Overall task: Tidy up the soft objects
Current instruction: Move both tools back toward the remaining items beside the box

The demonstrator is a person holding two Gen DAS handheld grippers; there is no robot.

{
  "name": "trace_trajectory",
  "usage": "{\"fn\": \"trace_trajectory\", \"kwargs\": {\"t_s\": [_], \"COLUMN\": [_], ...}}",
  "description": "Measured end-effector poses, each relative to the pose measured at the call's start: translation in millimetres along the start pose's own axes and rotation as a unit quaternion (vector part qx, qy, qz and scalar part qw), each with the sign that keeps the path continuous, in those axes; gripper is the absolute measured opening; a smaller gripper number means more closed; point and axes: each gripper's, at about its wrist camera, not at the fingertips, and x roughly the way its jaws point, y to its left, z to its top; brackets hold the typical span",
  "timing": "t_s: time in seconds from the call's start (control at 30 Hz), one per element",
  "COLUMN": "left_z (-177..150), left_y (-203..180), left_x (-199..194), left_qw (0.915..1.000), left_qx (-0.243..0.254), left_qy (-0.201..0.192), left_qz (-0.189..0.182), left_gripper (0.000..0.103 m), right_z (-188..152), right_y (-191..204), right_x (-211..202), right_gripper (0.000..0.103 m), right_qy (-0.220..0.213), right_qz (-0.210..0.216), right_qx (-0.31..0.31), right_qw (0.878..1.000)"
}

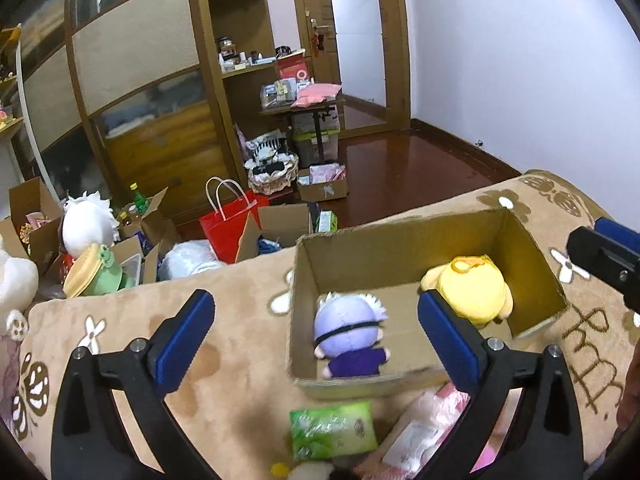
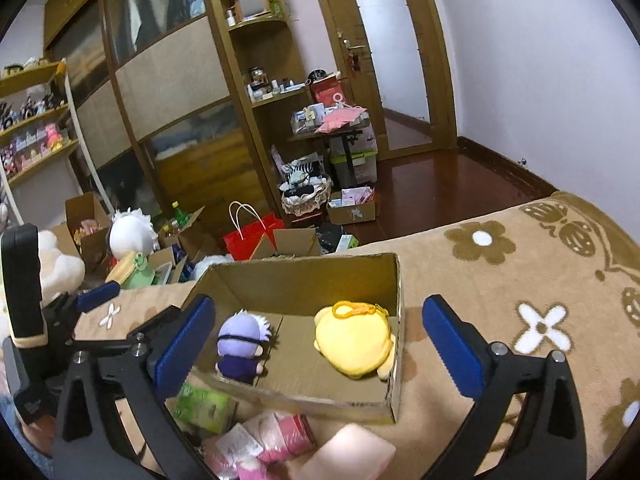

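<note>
Both my left tongs point(image 1: 316, 336) and right tongs point(image 2: 318, 340) hang spread wide and empty. Nearest, before the cardboard box point(image 2: 304, 398), lie a green packet point(image 2: 204, 406) and pink soft packs point(image 2: 276, 436), probably next to load. Inside the box sit a purple doll point(image 2: 242, 344) and a yellow plush point(image 2: 354, 340).

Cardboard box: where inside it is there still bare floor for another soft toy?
Inside the cardboard box, bare floor runs along the far wall and between the purple-haired doll and yellow plush. In front of the near wall it is crowded: green packet, pink packages.
</note>
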Motion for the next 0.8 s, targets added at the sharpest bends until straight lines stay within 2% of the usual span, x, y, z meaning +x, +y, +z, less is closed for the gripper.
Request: {"fn": "trace_trajectory", "kwargs": {"t_s": [0.27, 0.5, 0.8], "left_z": [-8, -20, -33], "left_y": [24, 30, 43], "left_x": [-17, -35, -23], "left_qw": [0.999, 0.9989, 0.996], "left_qx": [-0.032, -0.015, -0.041], "left_qy": [0.028, 0.045, 0.079], "left_qz": [-0.011, 0.001, -0.003], "left_gripper": [0.101, 0.101, 0.101], "right_z": [-7, -20, -36], "right_y": [12, 17, 19], "right_x": [-23, -37, -38], "right_gripper": [0.103, 0.103, 0.103], "right_qy": [0.011, 0.031, 0.051], "right_qz": [-0.015, -0.019, -0.029], "right_qx": [-0.016, -0.019, -0.016], "right_qw": [1.0, 0.999, 0.998]}}
